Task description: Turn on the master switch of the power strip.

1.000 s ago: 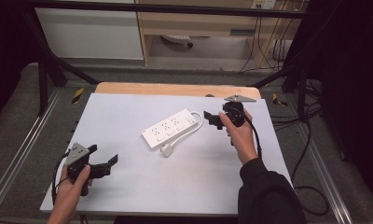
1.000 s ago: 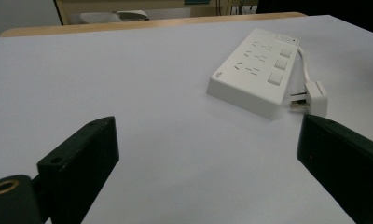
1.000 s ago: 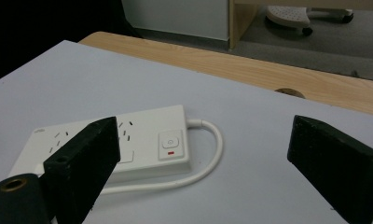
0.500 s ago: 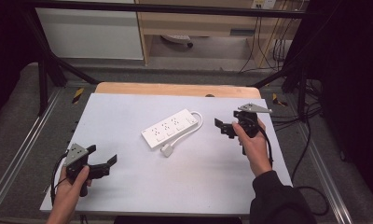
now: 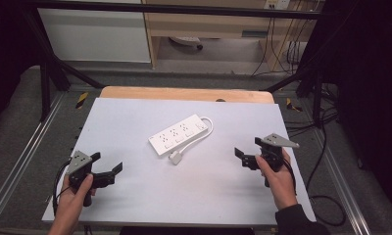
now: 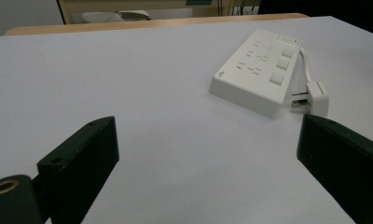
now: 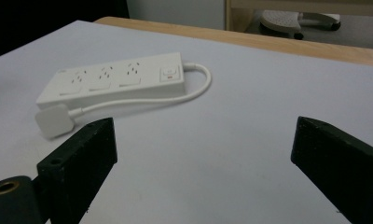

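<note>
Your left hand-held gripper [image 6: 208,163] hangs over the pale worktop [image 6: 128,93] with its two black jaws spread wide and nothing between them. Beyond the right-hand jaw lies the white power strip [image 6: 259,70], sockets and switches facing up. Its plug [image 6: 315,98] rests just beside the strip's near corner, cord curling behind.

Overhead view; two low views toward power strip [image 5: 179,133].
</note>
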{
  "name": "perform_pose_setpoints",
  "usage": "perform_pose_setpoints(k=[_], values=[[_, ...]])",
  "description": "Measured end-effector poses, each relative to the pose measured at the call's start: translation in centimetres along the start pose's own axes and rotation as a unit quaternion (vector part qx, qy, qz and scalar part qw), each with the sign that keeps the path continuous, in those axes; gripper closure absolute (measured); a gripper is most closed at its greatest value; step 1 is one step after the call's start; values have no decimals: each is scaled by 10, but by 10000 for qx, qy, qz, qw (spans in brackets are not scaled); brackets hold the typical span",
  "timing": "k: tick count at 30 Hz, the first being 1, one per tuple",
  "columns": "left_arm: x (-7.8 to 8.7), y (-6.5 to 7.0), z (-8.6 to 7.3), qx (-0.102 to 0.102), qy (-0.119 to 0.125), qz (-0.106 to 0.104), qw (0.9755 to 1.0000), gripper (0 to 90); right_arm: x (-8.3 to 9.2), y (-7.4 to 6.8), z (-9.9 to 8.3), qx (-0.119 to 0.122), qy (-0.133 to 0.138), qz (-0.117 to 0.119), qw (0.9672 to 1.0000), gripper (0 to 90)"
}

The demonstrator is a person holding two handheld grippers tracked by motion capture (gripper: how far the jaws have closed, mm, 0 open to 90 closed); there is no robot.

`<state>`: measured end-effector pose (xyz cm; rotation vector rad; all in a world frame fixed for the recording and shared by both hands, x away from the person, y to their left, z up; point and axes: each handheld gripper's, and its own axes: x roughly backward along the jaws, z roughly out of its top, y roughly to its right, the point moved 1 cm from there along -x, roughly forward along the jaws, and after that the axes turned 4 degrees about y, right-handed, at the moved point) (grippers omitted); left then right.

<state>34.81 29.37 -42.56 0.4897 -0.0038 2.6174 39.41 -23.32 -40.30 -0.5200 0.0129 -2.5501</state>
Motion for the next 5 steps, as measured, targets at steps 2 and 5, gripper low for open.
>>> perform_pose_setpoints(k=[2,5], values=[[0,0,0,-1,-11,8,10000,56,7,1,-11,58,-97,-87,9999,64],[0,0,0,18,-24,19,10000,56,11,5,-31,26,-449,-337,9984,50]])
